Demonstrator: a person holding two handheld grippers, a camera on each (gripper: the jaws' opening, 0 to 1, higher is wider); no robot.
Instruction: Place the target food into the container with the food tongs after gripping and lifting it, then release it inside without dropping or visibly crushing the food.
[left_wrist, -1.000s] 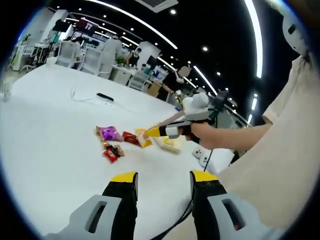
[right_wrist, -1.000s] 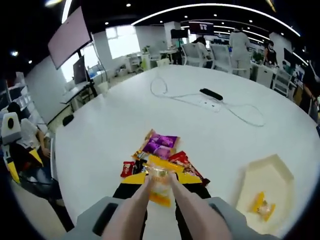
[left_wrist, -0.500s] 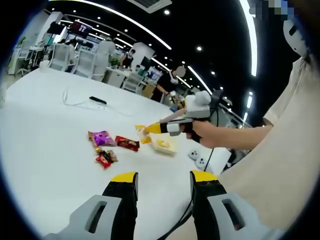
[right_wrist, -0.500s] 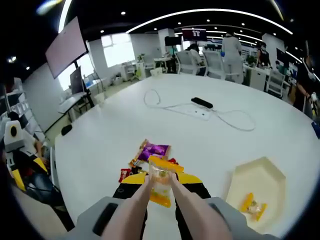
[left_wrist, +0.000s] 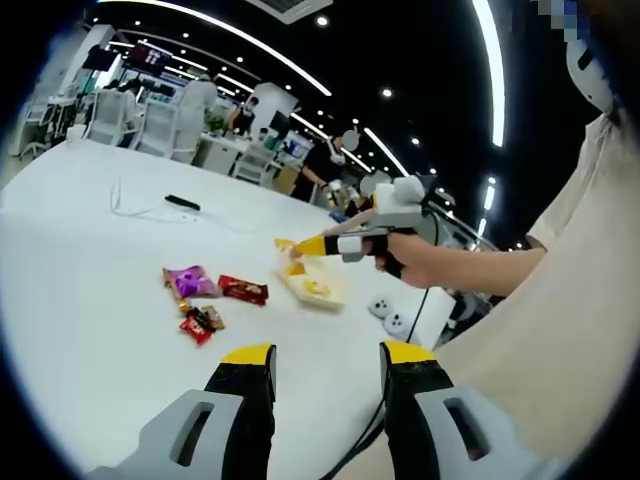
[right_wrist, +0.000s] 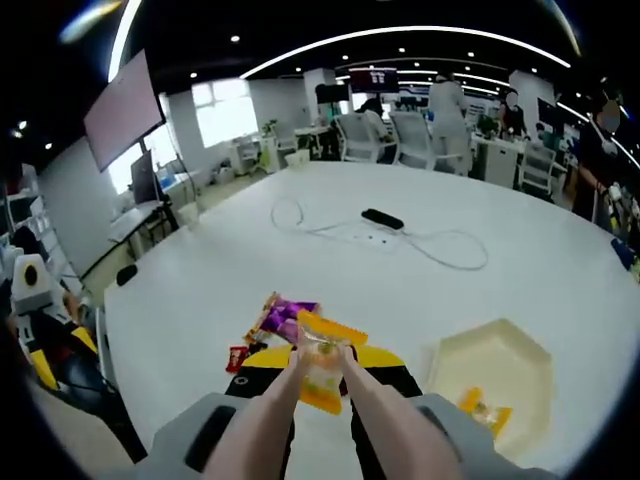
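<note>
Snack packet (right_wrist: 322, 372), orange-yellow with a clear middle, pinched between my right tongs (right_wrist: 322, 368); its long axis runs straight out along the two tong arms, far end pointing away from me over the white worktop (right_wrist: 200, 290). In the left gripper view the same right tongs (left_wrist: 300, 247) show in my hand (left_wrist: 415, 262), tip aimed leftward and held above the cream hexagonal tray (left_wrist: 312, 290). Tray (right_wrist: 497, 368) lies right of the held packet in the right gripper view, with one orange packet (right_wrist: 484, 411) already lying in it near the close edge. My left tongs (left_wrist: 325, 358) are spread wide with nothing between them, low over the worktop. Loose snacks beside the tray: purple packet (left_wrist: 190, 282), red packet (left_wrist: 243, 289), small red candies (left_wrist: 199, 323). White cable (right_wrist: 400, 235) and black remote (right_wrist: 381, 218) lie farther off.
</note>
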